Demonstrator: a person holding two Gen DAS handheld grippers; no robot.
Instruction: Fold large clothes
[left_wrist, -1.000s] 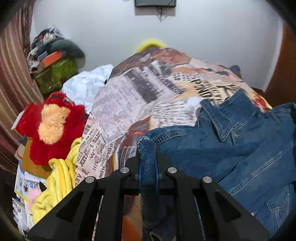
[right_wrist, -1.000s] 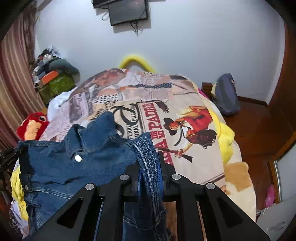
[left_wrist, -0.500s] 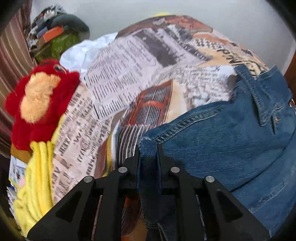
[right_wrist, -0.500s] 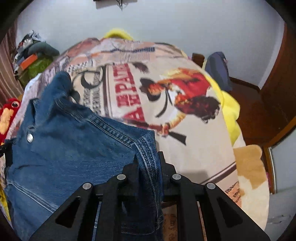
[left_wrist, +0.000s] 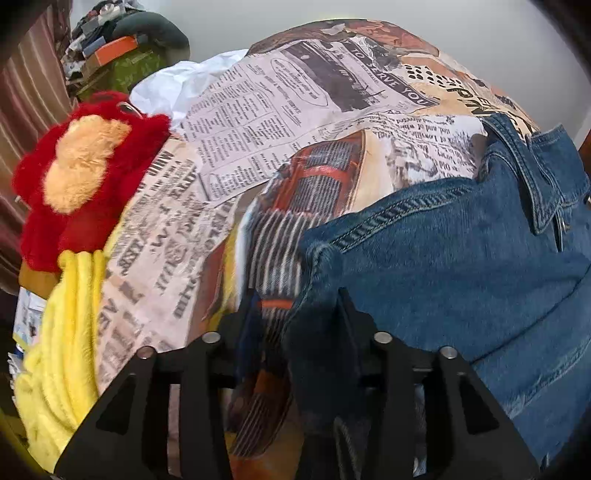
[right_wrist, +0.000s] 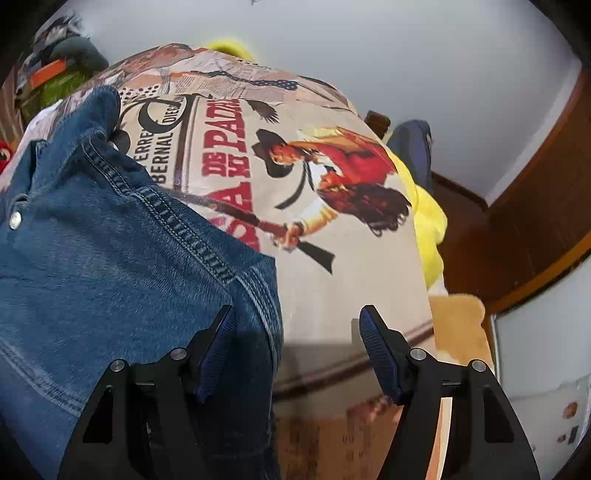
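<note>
A blue denim jacket (left_wrist: 443, 266) lies front-up on the printed bedspread (left_wrist: 295, 92), collar toward the far end. My left gripper (left_wrist: 295, 295) hovers low over the jacket's left shoulder corner. Its jaws are opening; the corner slumps between them against the right finger, with bedspread showing beside the left finger. In the right wrist view the jacket (right_wrist: 92, 258) fills the left half. My right gripper (right_wrist: 297, 310) is low over the bedspread (right_wrist: 332, 295), jaws opening wide. The jacket's right shoulder corner rests by the left pad (right_wrist: 218, 343), not pinched.
A red plush toy (left_wrist: 81, 166) and a yellow blanket (left_wrist: 62, 350) sit at the bed's left edge, with white cloth (left_wrist: 166, 85) and a clutter pile (left_wrist: 125, 55) behind. On the right side are yellow bedding (right_wrist: 428, 221), a dark backpack (right_wrist: 413, 140) and wooden floor (right_wrist: 472, 240).
Both grippers came down toward the bed with the jacket's shoulder corners pinched, laying the jacket flat. Both sets of jaws have since parted and released the denim.
</note>
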